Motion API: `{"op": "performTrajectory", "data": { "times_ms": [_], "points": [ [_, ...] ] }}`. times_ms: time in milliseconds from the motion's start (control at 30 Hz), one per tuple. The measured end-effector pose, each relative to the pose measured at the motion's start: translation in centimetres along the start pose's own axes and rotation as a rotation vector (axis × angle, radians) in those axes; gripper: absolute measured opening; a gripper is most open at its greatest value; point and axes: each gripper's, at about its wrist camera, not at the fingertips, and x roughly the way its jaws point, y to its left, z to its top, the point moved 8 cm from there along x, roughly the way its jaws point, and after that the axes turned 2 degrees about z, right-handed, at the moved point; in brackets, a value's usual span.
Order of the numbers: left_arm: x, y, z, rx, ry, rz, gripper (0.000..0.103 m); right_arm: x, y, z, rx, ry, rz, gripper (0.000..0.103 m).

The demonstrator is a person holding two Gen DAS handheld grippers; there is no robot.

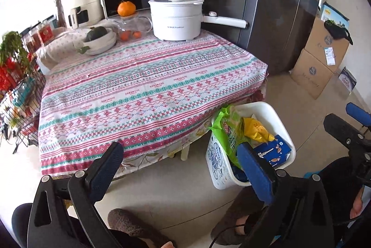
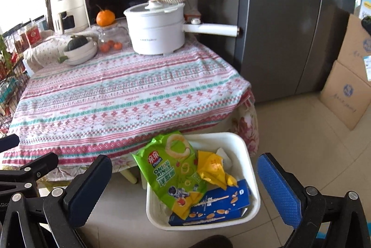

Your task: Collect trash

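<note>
Both empty, pads spread: left hand-held gripper (image 1: 180,169), right hand-held gripper (image 2: 185,187). Trash already in white bin (image 2: 251,169) on floor by table (image 2: 120,95). Onion-ring bag (image 2: 171,173) overhanging rim, probably loose; liable to spill if nudged

Both the left gripper (image 1: 179,158) and right gripper (image 2: 185,172) have black triangular frames, silver screws and textured blue pads (image 2: 279,189).

Tablecloth (image 2: 111,95) front lies bare; pot (image 2: 155,30) and bowl (image 2: 81,51) crowd the back.
</note>
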Motion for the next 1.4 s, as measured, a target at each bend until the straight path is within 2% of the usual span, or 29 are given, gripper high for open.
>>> {"op": "performTrajectory", "data": {
  "times_ms": [200,467,667,1400],
  "points": [
    [-2.6,0.4,0.9,-0.003,-0.074,0.038,0.101,-1.5,-0.4,0.4,-0.009,-0.037,-0.056,0.103],
    [-4.3,0.3,1.6,0.003,-0.132,0.055,0.102,-1.9,-0.1,0.3,-0.014,-0.049,-0.039,0.103],
    [-4.5,0.3,1.7,0.004,-0.137,0.069,0.103,-1.6,0.0,0.1,-0.007,-0.040,-0.025,0.103],
    [-4.5,-0.1,1.7,-0.004,-0.133,0.029,0.103,-1.8,0.3,0.4,-0.006,-0.053,-0.036,0.103]
  ]
}}
